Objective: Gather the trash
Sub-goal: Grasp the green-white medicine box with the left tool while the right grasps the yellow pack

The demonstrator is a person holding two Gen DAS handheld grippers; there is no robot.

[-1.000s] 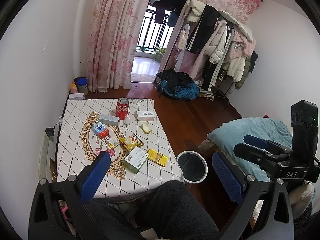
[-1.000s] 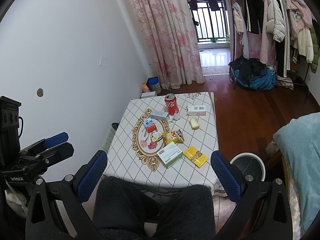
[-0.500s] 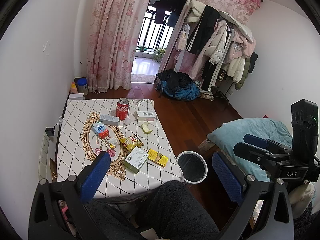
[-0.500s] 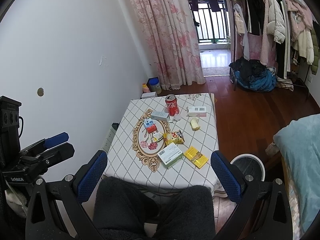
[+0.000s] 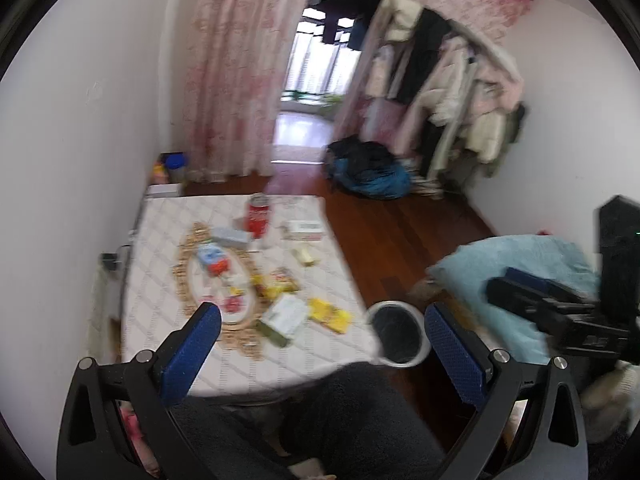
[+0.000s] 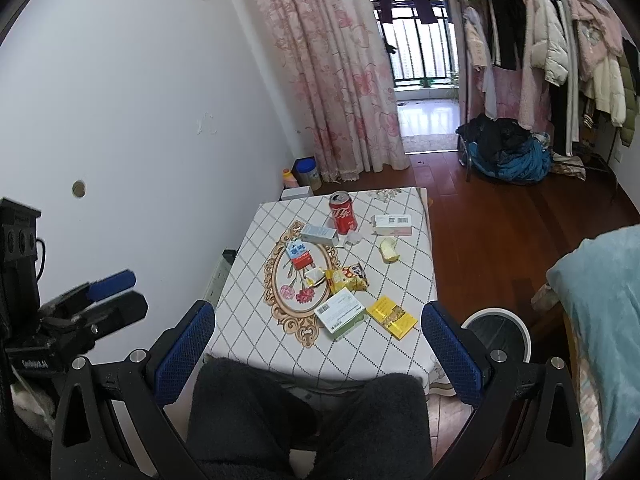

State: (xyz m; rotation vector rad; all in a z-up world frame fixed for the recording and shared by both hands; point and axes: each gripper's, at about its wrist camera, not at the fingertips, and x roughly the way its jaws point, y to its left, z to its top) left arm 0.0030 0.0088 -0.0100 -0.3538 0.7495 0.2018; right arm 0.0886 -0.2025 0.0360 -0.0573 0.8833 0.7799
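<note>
A low table point(image 6: 260, 336) with a white checked cloth carries trash: a red cola can point(image 6: 343, 213), a green and white box point(image 6: 339, 313), a yellow packet point(image 6: 392, 317), a yellow snack bag point(image 6: 346, 278), a blue and red carton point(image 6: 299, 254) and two white boxes. A white-rimmed bin point(image 6: 496, 334) stands on the floor right of the table; it also shows in the left wrist view point(image 5: 398, 334). My left gripper point(image 5: 320, 356) and right gripper point(image 6: 316, 354) are open and empty, held above my knees short of the table.
A white wall runs along the table's left. A blue blanket point(image 6: 600, 304) lies on the right. A clothes rack point(image 6: 540, 40), a pile of dark bags point(image 6: 504, 152) and pink curtains point(image 6: 332, 72) stand beyond on the wooden floor.
The left wrist view has blurred and the table has shifted right and nearer, so the left gripper is moving. The right gripper has crept slightly forward.
</note>
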